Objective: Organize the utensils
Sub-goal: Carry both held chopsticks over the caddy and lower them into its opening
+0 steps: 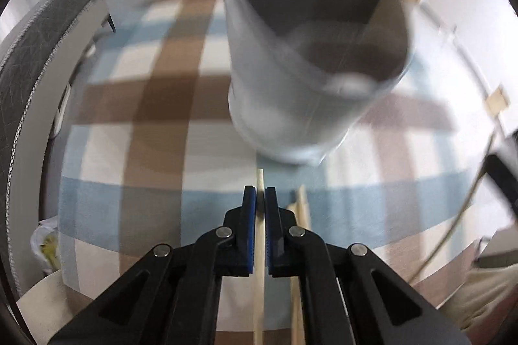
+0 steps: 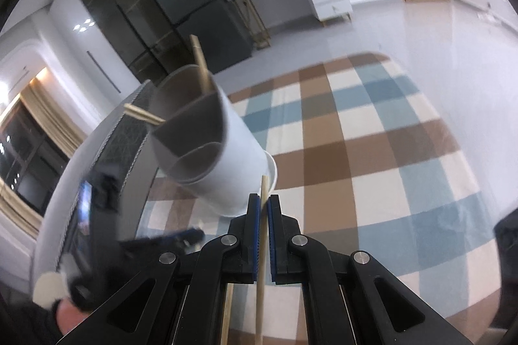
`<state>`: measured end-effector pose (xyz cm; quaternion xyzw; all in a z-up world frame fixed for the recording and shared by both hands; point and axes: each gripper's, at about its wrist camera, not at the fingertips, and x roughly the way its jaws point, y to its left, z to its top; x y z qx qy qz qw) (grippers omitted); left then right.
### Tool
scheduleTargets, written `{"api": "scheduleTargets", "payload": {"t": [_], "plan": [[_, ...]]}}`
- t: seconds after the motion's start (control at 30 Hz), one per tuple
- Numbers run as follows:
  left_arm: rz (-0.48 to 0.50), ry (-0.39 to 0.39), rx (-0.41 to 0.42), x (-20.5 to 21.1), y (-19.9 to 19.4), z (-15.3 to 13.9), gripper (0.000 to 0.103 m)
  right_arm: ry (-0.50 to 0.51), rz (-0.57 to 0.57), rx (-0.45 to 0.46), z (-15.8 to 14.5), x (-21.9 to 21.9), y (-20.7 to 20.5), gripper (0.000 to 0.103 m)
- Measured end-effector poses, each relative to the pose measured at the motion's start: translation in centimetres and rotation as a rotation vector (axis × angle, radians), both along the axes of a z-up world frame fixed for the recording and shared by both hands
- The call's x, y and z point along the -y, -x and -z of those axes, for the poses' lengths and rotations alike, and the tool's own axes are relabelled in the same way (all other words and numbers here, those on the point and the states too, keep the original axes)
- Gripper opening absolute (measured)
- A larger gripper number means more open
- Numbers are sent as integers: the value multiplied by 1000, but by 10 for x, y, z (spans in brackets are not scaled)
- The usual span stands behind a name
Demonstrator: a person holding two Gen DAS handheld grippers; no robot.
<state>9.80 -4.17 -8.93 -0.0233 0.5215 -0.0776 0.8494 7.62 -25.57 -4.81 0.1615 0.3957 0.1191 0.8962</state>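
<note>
My left gripper [image 1: 260,196] is shut on a wooden chopstick [image 1: 260,183] whose tip pokes out just in front of the blue pads. A second chopstick [image 1: 301,205] lies on the cloth just right of it. The white utensil holder [image 1: 291,105] with grey inner compartments stands close ahead, blurred. My right gripper [image 2: 264,204] is shut on another wooden chopstick [image 2: 263,186], its tip near the base of the utensil holder [image 2: 233,150]. Chopsticks [image 2: 201,63] stand in the holder's compartments, with more chopsticks [image 2: 142,113] sticking out at the left.
The table wears a blue, brown and white checked cloth [image 1: 155,92] [image 2: 356,134]. A grey padded chair back [image 1: 35,53] stands at the left edge. The other gripper [image 2: 162,239] and a hand show blurred at the lower left of the right wrist view.
</note>
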Motion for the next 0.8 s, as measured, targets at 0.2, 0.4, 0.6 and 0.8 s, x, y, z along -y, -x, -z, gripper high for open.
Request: {"api": "scheduleTargets", "payload": {"t": [0.2,0.4,0.6,0.8], "plan": [[8,82,259,-5,46,-53,1,57,-2,96,-19,-11,27,4],[31,80,293,-12,60,-62,1,55,-14,116,-23,-19,44,4],[38,43,261,-14,66,-64,1,63,-6,159,-31,-22,57,4],[53,35,251,-17,74,-71,1,78,-14,187,-36,-28,62,4]]}}
